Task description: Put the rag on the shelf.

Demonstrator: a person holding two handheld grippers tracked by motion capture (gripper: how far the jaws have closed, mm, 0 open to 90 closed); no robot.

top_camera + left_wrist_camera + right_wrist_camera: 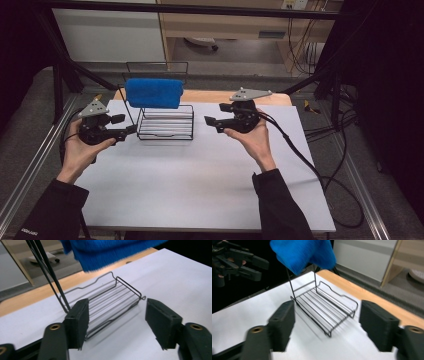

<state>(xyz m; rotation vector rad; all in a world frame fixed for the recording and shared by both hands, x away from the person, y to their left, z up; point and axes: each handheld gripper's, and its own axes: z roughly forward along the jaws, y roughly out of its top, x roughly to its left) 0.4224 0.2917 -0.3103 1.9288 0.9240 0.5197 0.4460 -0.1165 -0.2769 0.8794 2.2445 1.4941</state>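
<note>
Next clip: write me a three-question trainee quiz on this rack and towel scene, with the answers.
1. True or false: the blue towel lies flat on the white table.
2. What lies between the jaws of the left hand-held gripper? A) the towel B) a rack wire C) nothing
3. On which side of the wire rack is the right hand-held gripper in the high view?

Key
1. False: it hangs over the rack's upper bar, above the tray.
2. C: both grippers are open, with nothing between their jaws.
3. To the rack's right, apart from it; the left one is at the rack's left corner.
</note>
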